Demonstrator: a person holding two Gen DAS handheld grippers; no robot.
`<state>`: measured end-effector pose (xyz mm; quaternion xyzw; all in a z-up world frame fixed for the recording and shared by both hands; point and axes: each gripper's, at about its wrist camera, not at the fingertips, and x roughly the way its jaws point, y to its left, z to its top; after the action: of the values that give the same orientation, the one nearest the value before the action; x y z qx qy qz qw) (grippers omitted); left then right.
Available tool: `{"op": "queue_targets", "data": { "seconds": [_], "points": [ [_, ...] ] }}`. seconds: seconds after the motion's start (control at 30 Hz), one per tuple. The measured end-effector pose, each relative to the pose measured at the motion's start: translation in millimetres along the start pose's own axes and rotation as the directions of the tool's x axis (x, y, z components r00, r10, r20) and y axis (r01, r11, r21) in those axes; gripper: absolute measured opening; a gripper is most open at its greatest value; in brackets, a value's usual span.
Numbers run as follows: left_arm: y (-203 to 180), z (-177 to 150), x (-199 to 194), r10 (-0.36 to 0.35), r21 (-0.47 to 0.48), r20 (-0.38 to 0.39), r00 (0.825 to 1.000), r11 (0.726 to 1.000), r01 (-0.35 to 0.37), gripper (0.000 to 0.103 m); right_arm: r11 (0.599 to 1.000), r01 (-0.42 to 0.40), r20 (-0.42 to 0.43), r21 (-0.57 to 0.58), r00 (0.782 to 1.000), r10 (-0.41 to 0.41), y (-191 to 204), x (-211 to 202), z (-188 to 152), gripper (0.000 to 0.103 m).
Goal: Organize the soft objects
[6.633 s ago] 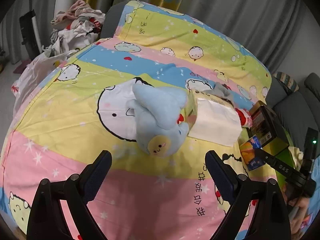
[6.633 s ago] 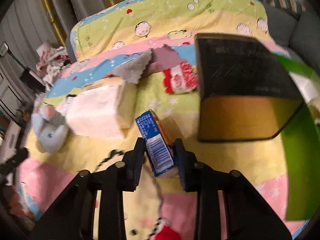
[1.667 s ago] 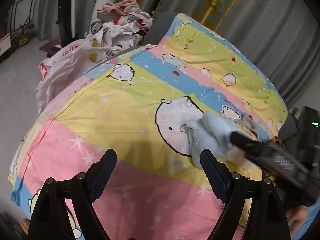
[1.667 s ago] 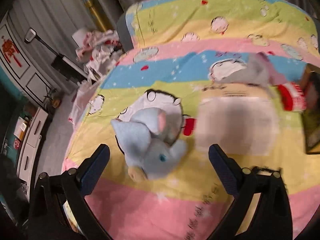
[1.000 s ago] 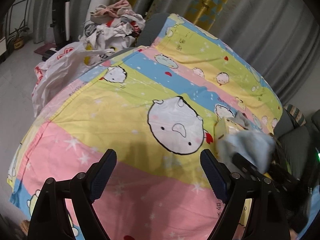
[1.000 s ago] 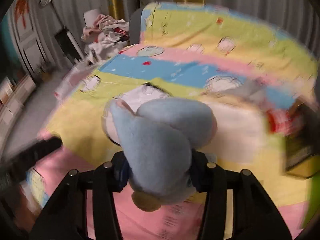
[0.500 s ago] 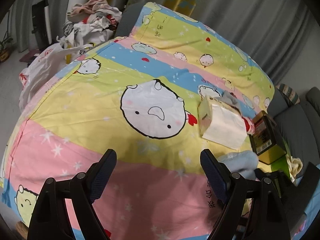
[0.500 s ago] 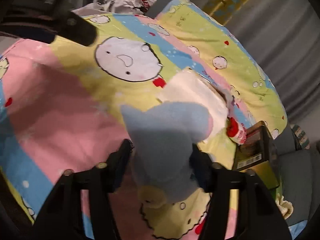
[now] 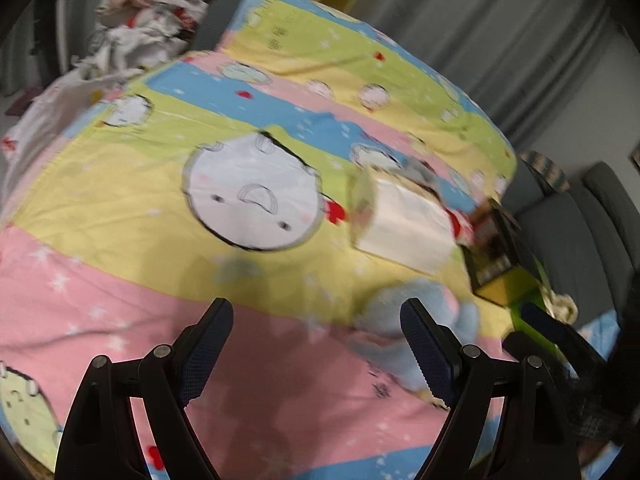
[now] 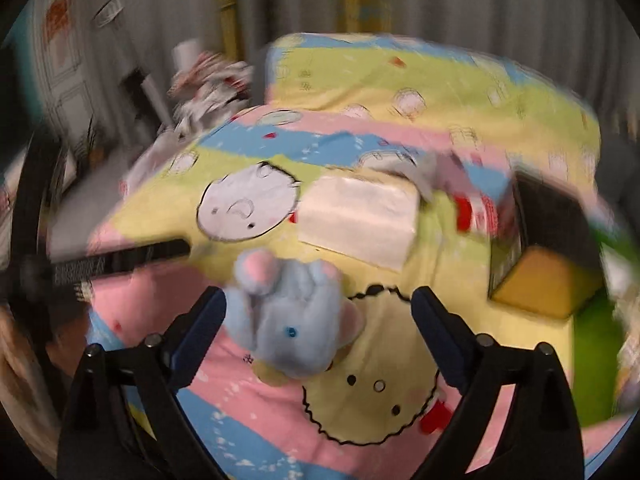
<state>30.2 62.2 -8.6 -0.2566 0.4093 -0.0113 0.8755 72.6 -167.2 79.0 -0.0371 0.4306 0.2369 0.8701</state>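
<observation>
A light-blue plush elephant [image 10: 292,320] lies on the striped cartoon bedsheet [image 10: 248,392] near the front edge. My right gripper [image 10: 320,304] hangs over it with its jaws opening wide. The plush sits between them close to the left finger, and no pad presses on it. In the left wrist view the same plush [image 9: 380,316] shows partly behind my right-hand finger. My left gripper [image 9: 316,312] is open over the pink stripe with nothing between its fingers. A white soft tissue pack [image 10: 360,220] lies behind the plush, with a grey cloth [image 10: 420,172] at its far corner.
A red-and-white packet [image 10: 476,212] and a black-and-yellow box [image 10: 544,248] lie right of the tissue pack, beside a green sheet [image 10: 592,340]. A heap of clothes [image 9: 148,36] lies off the bed's far left corner. A grey sofa [image 9: 580,232] stands on the right.
The right gripper lifted the plush off the white face print, carried it right and toward the bed's front edge, then spread its jaws and let it go. The left gripper stayed open and drifted sideways.
</observation>
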Motion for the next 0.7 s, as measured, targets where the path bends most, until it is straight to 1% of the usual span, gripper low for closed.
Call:
{"op": "queue_targets", "data": {
  "seconds": [0.03, 0.07, 0.1, 0.13, 0.2, 0.3, 0.33, 0.4, 0.43, 0.47, 0.5, 0.53, 0.57, 0.6, 0.63, 0.7],
  "points": [
    [-5, -3, 4, -0.014, 0.015, -0.015, 1.0, 1.0, 0.014, 0.086, 0.998, -0.016, -0.013, 0.057, 1.0, 0.017, -6, 2, -1, 0.094],
    [-8, -4, 6, -0.026, 0.024, -0.025, 0.999, 0.999, 0.026, 0.086, 0.989, -0.051, -0.032, 0.142, 0.998, 0.057, -17, 8, -1, 0.094],
    [-14, -7, 13, -0.053, 0.035, -0.047, 0.998, 0.998, 0.054, 0.086, 0.979, -0.079, -0.042, 0.189, 0.995, 0.088, -22, 13, -3, 0.094],
    [-19, -9, 17, -0.07, 0.037, -0.064, 0.995, 0.997, 0.073, 0.086, 0.959, -0.125, -0.06, 0.255, 0.988, 0.145, -29, 20, -5, 0.094],
    [-29, -14, 27, -0.116, 0.047, -0.105, 0.988, 0.991, 0.122, 0.086, 0.928, -0.182, -0.08, 0.325, 0.972, 0.219, -31, 30, -11, 0.094],
    [-40, -19, 35, -0.169, 0.06, -0.132, 0.977, 0.982, 0.178, 0.086, 0.889, -0.235, -0.107, 0.394, 0.948, 0.298, -31, 47, -22, 0.093],
    [-44, -21, 39, -0.177, 0.064, -0.142, 0.974, 0.98, 0.187, 0.086, 0.883, -0.243, -0.118, 0.402, 0.942, 0.313, -31, 51, -23, 0.093],
    [-50, -25, 46, -0.161, 0.081, -0.157, 0.974, 0.981, 0.175, 0.086, 0.863, -0.267, -0.147, 0.428, 0.922, 0.358, -26, 66, -29, 0.088],
    [-53, -27, 48, -0.149, 0.093, -0.162, 0.975, 0.982, 0.166, 0.084, 0.857, -0.273, -0.159, 0.438, 0.914, 0.373, -26, 71, -30, 0.085],
    [-55, -29, 50, -0.142, 0.106, -0.161, 0.977, 0.981, 0.16, 0.081, 0.847, -0.284, -0.175, 0.45, 0.902, 0.396, -24, 80, -33, 0.083],
    [-58, -30, 50, -0.154, 0.114, -0.159, 0.975, 0.978, 0.173, 0.077, 0.839, -0.292, -0.186, 0.459, 0.892, 0.412, -21, 85, -36, 0.082],
    [-59, -31, 50, -0.171, 0.119, -0.162, 0.972, 0.974, 0.192, 0.068, 0.834, -0.301, -0.197, 0.462, 0.882, 0.428, -21, 91, -36, 0.076],
    [-62, -32, 51, -0.186, 0.125, -0.168, 0.968, 0.97, 0.208, 0.063, 0.846, -0.29, -0.211, 0.449, 0.885, 0.415, -17, 95, -38, 0.071],
    [-65, -34, 50, -0.189, 0.14, -0.171, 0.967, 0.967, 0.214, 0.061, 0.852, -0.281, -0.21, 0.441, 0.891, 0.403, -15, 96, -39, 0.069],
    [-70, -36, 47, -0.17, 0.168, -0.149, 0.974, 0.966, 0.195, 0.06, 0.854, -0.282, -0.206, 0.437, 0.893, 0.401, -15, 94, -40, 0.068],
    [-78, -38, 44, -0.161, 0.201, -0.122, 0.979, 0.962, 0.183, 0.061, 0.857, -0.291, -0.19, 0.425, 0.897, 0.399, -16, 86, -36, 0.065]
  ]
}}
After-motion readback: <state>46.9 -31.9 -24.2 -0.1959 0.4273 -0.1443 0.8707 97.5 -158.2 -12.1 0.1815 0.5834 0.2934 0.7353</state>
